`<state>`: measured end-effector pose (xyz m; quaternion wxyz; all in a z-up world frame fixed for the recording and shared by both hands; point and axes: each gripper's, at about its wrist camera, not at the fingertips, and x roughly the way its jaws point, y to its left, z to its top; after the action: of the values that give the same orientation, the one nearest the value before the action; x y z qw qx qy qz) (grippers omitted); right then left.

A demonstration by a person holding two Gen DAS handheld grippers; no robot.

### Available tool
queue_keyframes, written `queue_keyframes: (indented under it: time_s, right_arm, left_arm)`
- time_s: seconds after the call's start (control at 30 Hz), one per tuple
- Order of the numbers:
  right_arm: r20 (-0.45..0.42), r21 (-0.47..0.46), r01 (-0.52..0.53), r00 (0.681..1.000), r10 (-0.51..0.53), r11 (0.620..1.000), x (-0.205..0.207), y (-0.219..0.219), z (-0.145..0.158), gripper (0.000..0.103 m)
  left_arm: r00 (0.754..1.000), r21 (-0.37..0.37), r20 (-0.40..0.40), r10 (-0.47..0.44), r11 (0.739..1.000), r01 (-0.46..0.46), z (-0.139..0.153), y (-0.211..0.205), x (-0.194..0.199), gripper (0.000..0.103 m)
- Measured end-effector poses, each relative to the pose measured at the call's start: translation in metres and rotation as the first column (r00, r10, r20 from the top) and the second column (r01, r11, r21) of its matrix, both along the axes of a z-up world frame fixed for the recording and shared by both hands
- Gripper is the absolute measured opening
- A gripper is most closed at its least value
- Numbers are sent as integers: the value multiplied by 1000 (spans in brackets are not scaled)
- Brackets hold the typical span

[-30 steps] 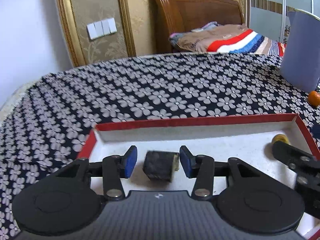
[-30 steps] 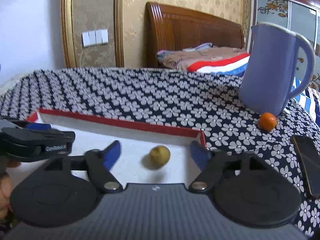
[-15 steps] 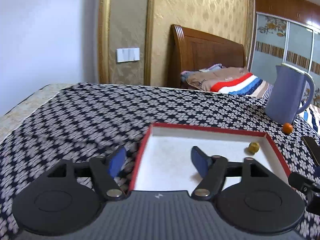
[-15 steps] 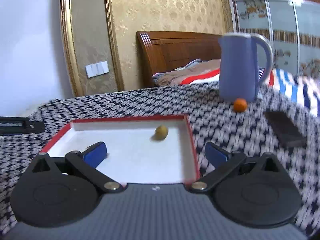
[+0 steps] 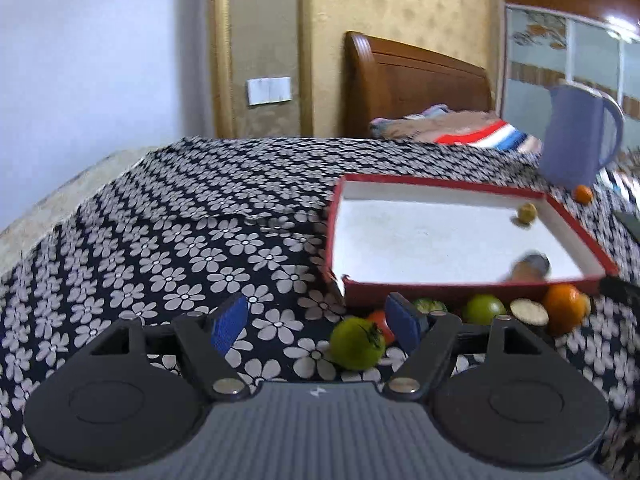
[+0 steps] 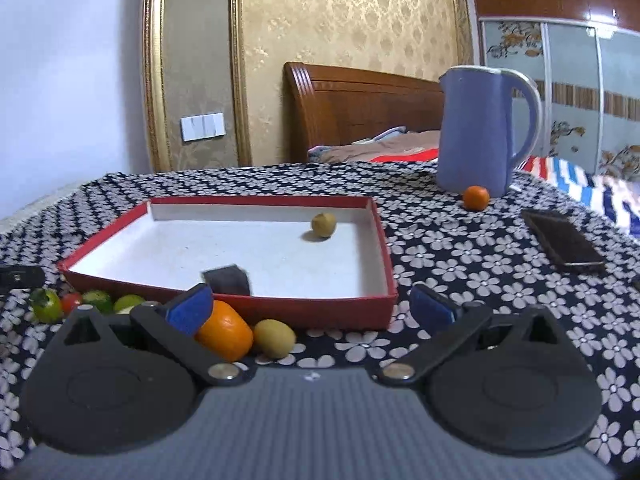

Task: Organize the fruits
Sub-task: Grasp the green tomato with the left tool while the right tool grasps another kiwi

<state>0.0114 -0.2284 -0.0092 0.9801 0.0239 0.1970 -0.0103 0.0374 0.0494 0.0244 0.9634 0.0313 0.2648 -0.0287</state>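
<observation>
A red-rimmed white tray [image 5: 440, 186] [image 6: 260, 200] holds a small yellow-green fruit [image 5: 527, 213] [image 6: 323, 225] and a dark chunk [image 5: 530, 266] [image 6: 227, 280]. Fruit lies on the cloth along its near wall: a green tomato [image 5: 356, 344], a red tomato [image 5: 380, 320], a lime [image 5: 484, 308] and an orange [image 5: 566, 312] [image 6: 224, 336]. My left gripper [image 5: 316, 322] is open, with the green tomato loose beside its right finger. My right gripper [image 6: 312, 310] is wide open and holds nothing; the orange and a yellowish fruit [image 6: 274, 338] lie by its left finger.
A blue jug [image 6: 480, 132] stands at the back right of the flowered tablecloth with a small orange [image 6: 476, 198] at its foot. A dark phone [image 6: 564, 240] lies to the right. A bed and a wall stand behind the table.
Both grippers have drawn back from over the tray. The left one has let go of the dark chunk, which now lies in the tray. Both jaws have opened wider. The fruit row came into view.
</observation>
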Motion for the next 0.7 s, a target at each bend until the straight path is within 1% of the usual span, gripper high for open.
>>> queue_keyframes:
  time_s: [0.17,0.33,0.43,0.47,0.5,0.53,0.6,0.63,0.7]
  right_arm:
    - [-20,57,-36,999,37,998,3,-5,-4,103]
    - [-32,114,-61,997,65,992,6,-11,-7,103]
    - [-37,127,-62,997,68,990,7,-14,-9,103]
    - [-39,127,-61,997,67,990,8,-14,-9,103]
    - [-42,124,-63,997,69,990,8,-13,-10,103]
    - [-45,118,-62,997,68,991,8,-11,-10,103]
    - [-56,93,-51,997,57,994,9,-8,-10,103]
    - [-58,87,-53,997,58,995,10,-7,-10,103]
    - [-58,78,-57,996,62,995,10,-5,-9,103]
  left_arm:
    - [999,67,-6,-45,997,45,-11,-12,-2,76]
    - [996,42,-49,-75,996,77,-19,-11,9,76]
    - [996,58,-52,-78,995,81,-23,-13,10,75]
    - [996,57,-47,-82,995,84,-24,-13,9,67]
    - [995,52,-46,-87,995,90,-24,-13,9,63]
    - [994,44,-50,-94,994,96,-24,-12,10,56]
    - [992,22,-66,-107,994,109,-26,-11,13,47]
    - [990,10,-80,-114,993,116,-27,-11,15,40]
    - [986,-24,-96,-134,991,132,-30,-9,18,38]
